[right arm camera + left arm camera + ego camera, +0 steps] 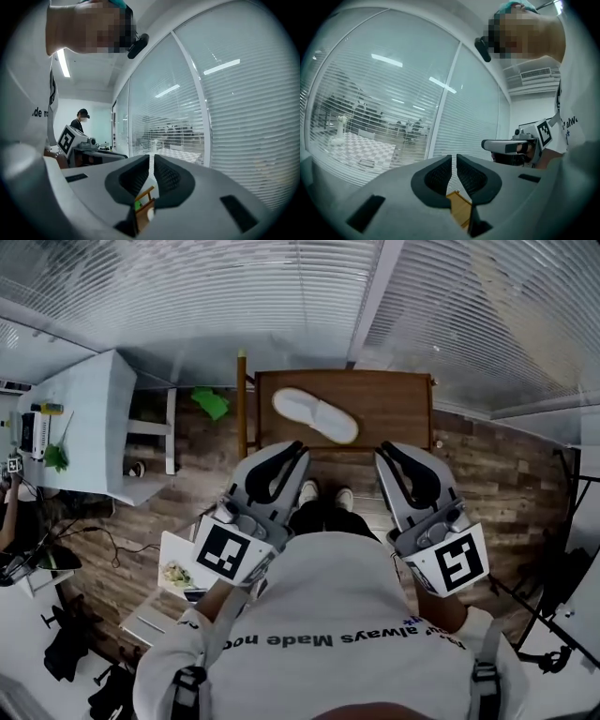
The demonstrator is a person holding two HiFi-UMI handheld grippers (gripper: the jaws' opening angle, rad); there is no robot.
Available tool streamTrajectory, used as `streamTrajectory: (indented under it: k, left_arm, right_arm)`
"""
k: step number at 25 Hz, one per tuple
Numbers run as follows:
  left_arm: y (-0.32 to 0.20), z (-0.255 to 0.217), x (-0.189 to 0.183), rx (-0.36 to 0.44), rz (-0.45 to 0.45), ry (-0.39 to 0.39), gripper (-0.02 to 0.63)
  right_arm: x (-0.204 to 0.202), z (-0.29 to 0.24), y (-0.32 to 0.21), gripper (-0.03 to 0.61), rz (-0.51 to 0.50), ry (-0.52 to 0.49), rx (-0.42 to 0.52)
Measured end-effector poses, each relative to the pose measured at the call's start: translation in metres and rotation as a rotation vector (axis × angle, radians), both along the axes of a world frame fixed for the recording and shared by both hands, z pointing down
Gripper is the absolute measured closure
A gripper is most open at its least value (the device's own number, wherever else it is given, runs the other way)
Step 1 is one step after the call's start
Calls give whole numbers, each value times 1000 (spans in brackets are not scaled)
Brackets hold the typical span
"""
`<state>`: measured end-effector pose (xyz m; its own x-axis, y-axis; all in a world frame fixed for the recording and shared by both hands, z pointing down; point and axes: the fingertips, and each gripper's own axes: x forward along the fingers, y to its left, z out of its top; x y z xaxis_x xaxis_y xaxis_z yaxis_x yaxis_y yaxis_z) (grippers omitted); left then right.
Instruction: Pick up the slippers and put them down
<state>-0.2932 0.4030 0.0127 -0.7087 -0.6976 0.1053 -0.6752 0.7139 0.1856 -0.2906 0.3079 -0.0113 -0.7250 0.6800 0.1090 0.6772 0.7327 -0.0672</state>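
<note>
While left tongs (453, 163) and right tongs (151, 161) sit pressed together, shirt (328, 601) reads "always Made"

Bare wooden table (394, 404) right of slippers (315, 415), post (241, 404) at left edge, glass wall (234, 296) behind

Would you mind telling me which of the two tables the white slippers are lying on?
The brown wooden table straight ahead of the person: the white slippers lie on its top. The pale table off to the left holds no slippers.
</note>
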Motion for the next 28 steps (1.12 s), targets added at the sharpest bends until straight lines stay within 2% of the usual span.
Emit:
streamTrajectory:
  k: [4,7,9,12,22,28]
  left_arm:
    - [11,28,-15,-33,-16,40,589]
    - [19,58,-28,-58,-21,95,531]
    - [24,81,-37,-69,-30,135,521]
    - [33,121,-51,-100,-53,181,512]
    - [69,252,-91,-108,-141,352,432]
    - [82,321,-108,-112,-192,439,423]
  right_arm:
    - [-10,27,-1,558,11,50,4]
    - [-20,53,-6,558,27,97,6]
    - [-27,75,-11,554,45,135,8]
    - [-39,116,-22,514,84,196,27]
    - [-58,248,-41,462,168,376,66]
    - [-59,319,-42,448,197,447,99]
